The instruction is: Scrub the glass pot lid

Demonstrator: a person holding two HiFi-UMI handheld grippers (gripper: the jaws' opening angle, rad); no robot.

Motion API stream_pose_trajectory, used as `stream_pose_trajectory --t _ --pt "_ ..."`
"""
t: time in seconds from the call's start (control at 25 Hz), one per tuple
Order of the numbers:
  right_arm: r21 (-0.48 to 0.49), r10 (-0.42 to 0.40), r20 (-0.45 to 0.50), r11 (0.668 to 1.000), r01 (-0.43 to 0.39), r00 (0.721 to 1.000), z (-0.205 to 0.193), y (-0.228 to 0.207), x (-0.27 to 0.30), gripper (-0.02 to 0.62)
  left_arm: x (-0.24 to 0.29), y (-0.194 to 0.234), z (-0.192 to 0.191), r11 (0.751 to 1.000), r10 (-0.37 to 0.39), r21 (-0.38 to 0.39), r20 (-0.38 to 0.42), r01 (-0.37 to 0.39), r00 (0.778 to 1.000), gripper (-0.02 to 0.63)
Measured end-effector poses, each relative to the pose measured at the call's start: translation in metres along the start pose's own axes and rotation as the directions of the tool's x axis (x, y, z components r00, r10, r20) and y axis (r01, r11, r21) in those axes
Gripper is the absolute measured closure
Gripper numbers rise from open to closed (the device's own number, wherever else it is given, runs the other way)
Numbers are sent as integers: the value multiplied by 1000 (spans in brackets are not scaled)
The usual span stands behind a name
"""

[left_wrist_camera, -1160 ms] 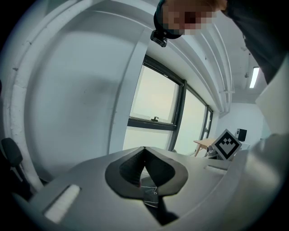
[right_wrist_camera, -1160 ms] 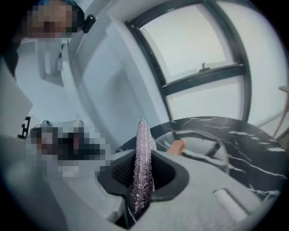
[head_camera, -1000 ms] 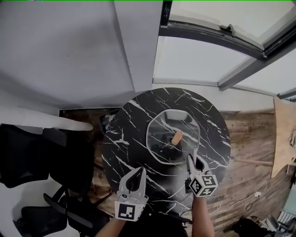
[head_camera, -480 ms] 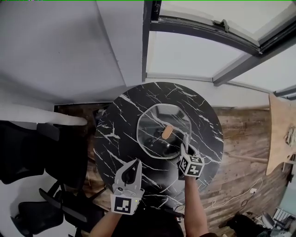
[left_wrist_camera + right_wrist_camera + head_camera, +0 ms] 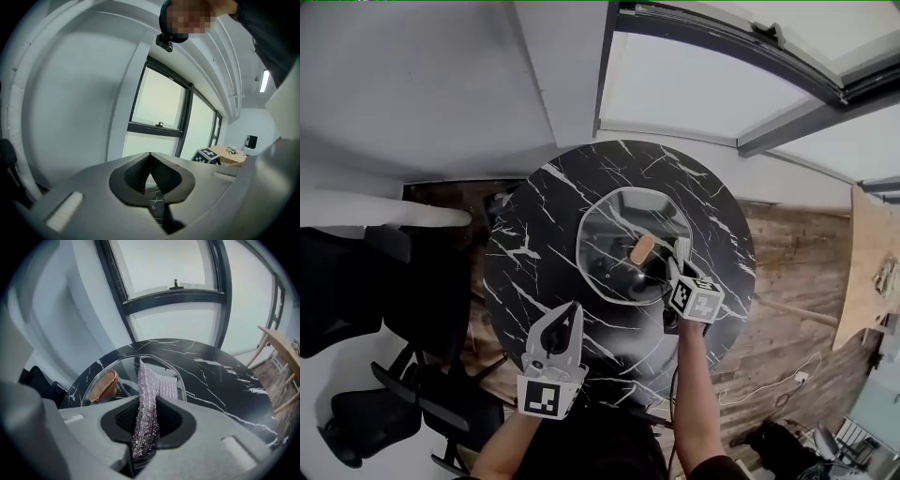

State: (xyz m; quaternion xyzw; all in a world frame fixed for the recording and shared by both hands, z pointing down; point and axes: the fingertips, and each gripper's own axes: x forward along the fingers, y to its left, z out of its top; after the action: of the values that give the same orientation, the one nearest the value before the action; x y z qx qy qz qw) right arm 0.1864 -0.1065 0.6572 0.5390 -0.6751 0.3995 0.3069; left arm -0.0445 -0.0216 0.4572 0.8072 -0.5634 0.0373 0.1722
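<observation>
The right tongs [image 5: 672, 268] move forward across the counter [image 5: 534, 272]. A second ago they sit at the near right edge of the glass lid [image 5: 614, 230], with their tips just outside its rim; half a second ago the tips reach the rim. Now they are over the glass itself, just beside the copper knob [image 5: 642, 248], and the sparkly scrub cloth [image 5: 146, 394] pinched in them lies out onto the lid's surface.
</observation>
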Motion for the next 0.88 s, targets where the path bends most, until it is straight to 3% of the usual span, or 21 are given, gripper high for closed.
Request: stream_pose_trajectory --t 0.36,0.88 --pt "-54 6 -29 998 -8 1000 31 -3 19 523 6 15 -8 999 21 -34 -4 -22 1000 603" --pt "-171 9 -51 985 -18 999 63 11 36 523 2 27 -12 1000 19 -21 14 -19 1000 603"
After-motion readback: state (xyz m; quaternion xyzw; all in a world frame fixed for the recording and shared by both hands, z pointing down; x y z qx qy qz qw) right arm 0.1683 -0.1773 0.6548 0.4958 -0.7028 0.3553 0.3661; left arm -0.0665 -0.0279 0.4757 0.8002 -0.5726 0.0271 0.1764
